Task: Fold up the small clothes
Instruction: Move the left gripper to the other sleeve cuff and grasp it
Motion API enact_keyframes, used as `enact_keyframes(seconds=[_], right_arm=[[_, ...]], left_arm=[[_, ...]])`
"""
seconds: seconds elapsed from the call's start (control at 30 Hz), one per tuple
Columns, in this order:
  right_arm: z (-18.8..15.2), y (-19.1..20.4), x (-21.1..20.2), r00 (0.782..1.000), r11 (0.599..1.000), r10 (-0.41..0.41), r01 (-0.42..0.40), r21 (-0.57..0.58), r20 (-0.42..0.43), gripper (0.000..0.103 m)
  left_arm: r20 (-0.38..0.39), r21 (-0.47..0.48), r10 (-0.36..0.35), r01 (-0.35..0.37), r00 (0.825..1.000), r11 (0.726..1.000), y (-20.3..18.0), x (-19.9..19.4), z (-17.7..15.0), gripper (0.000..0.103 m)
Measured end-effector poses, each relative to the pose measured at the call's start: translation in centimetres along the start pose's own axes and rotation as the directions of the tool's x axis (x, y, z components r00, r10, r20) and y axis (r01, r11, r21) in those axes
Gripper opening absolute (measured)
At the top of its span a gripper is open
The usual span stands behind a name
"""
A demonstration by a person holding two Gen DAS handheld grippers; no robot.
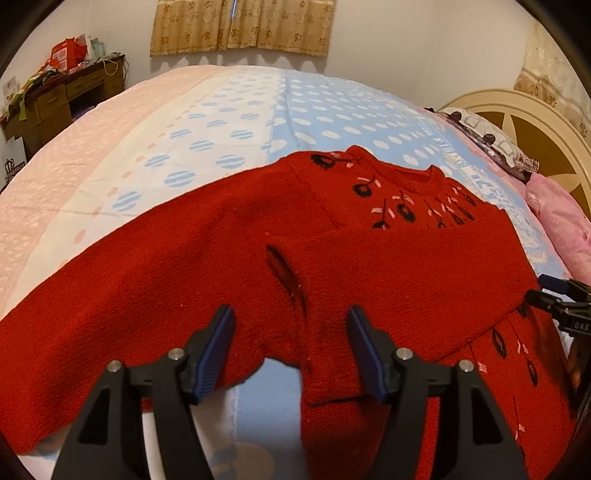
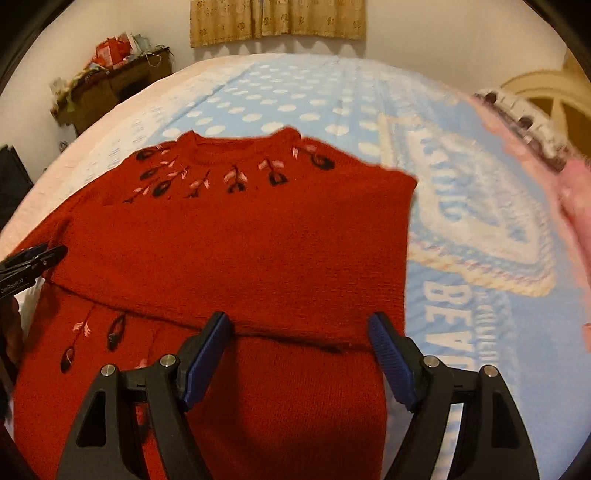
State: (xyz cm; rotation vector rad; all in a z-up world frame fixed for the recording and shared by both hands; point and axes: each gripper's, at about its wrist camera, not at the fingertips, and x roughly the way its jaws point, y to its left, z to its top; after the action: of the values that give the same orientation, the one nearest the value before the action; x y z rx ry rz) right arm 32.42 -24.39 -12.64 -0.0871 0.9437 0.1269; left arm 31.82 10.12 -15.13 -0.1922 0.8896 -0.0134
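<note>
**Red sweater spread on a dotted bed**

A red sweater lies flat mid-frame on the blue-and-white dotted bedspread. The left gripper and right gripper both hover fingers apart, gripping nothing. Gold curtains hang top centre; a cluttered wooden desk stands upper left.

Your sweater is fuzzy matt red knit with stitched flowers. It lies on a soft, textured cloth bedspread. Your grippers' arms look like matt black plastic, with ribbed blue pads and shiny metal pins.
</note>
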Motion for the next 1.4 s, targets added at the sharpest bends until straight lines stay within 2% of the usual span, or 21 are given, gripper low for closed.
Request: enact_keyframes(seconds=[0.07,0.13,0.2,0.27,0.37,0.43,0.57,0.63,0.7,0.73,0.83,1.0,1.07,1.2,1.3,1.4], right_arm=[[0.3,1.6,-0.8,0.999,0.999,0.027,-0.026,-0.029,0.020,0.078],[0.7,3.8,-0.7,0.999,0.997,0.016,-0.013,-0.077,0.037,0.078],[0.8,5.5,1.1,1.000,0.993,-0.005,0.006,-0.121,0.012,0.078],[0.4,6.5,3.6,0.999,0.991,-0.020,0.013,-0.132,-0.050,0.078],[0.4,6.6,3.0,0.999,0.994,-0.031,0.028,-0.107,-0.033,0.078],[0.8,7.1,2.0,1.000,0.995,0.004,-0.005,-0.097,-0.011,0.078],[1.3,9.8,1.2,0.995,0.987,0.082,-0.075,-0.143,0.049,0.079],[1.3,11.0,2.1,0.994,0.984,0.098,-0.090,-0.157,0.045,0.079],[0.8,12.3,4.2,0.995,0.979,0.093,-0.096,-0.180,-0.028,0.079],[0.6,12.7,4.6,0.996,0.978,0.088,-0.093,-0.188,-0.036,0.079],[0.8,12.6,3.4,0.996,0.979,0.090,-0.090,-0.183,-0.011,0.079],[-0.6,12.4,0.2,0.993,0.976,0.100,-0.086,-0.201,0.058,0.079],[-1.7,13.0,-0.4,0.994,0.969,0.083,-0.063,-0.238,0.072,0.079],[-3.0,14.2,-0.8,0.994,0.947,0.055,-0.023,-0.320,0.092,0.079],[-3.4,14.7,-1.3,0.992,0.938,0.049,-0.004,-0.347,0.120,0.079],[-3.6,14.8,-1.4,0.991,0.935,0.049,-0.001,-0.354,0.126,0.079]], left_arm=[[0.005,-0.019,0.000,0.001,1.000,1.000,0.3,-0.4,0.1,0.067],[0.031,-0.053,-0.002,0.003,1.000,0.999,0.9,-1.3,0.1,0.074],[0.053,-0.073,0.001,0.002,0.999,0.997,1.3,-2.2,-0.1,0.075],[0.064,-0.073,0.006,-0.001,0.998,0.997,1.7,-3.1,-0.5,0.075],[0.084,-0.075,0.017,-0.011,0.996,0.997,2.7,-5.2,-1.2,0.075],[0.103,-0.067,0.035,-0.028,0.994,0.997,3.6,-6.9,-1.7,0.078],[0.141,-0.060,0.132,-0.125,0.981,0.990,6.5,-10.4,-3.1,0.080],[0.155,-0.074,0.207,-0.198,0.966,0.977,8.6,-12.3,-3.8,0.080],[0.158,-0.099,0.268,-0.255,0.950,0.962,10.8,-13.5,-4.3,0.081],[0.155,-0.111,0.298,-0.283,0.942,0.953,11.8,-14.0,-4.6,0.081],[0.132,-0.174,0.415,-0.391,0.900,0.904,15.8,-15.6,-5.7,0.081],[0.074,-0.283,0.503,-0.466,0.861,0.838,21.3,-16.8,-7.6,0.081],[0.052,-0.316,0.509,-0.470,0.859,0.824,22.5,-16.3,-7.9,0.081],[0.014,-0.397,0.474,-0.430,0.881,0.811,24.0,-14.5,-7.8,0.080],[-0.007,-0.397,0.435,-0.402,0.900,0.825,23.8,-13.0,-7.3,0.079],[-0.025,-0.405,0.443,-0.414,0.896,0.815,23.8,-12.2,-7.5,0.078]])
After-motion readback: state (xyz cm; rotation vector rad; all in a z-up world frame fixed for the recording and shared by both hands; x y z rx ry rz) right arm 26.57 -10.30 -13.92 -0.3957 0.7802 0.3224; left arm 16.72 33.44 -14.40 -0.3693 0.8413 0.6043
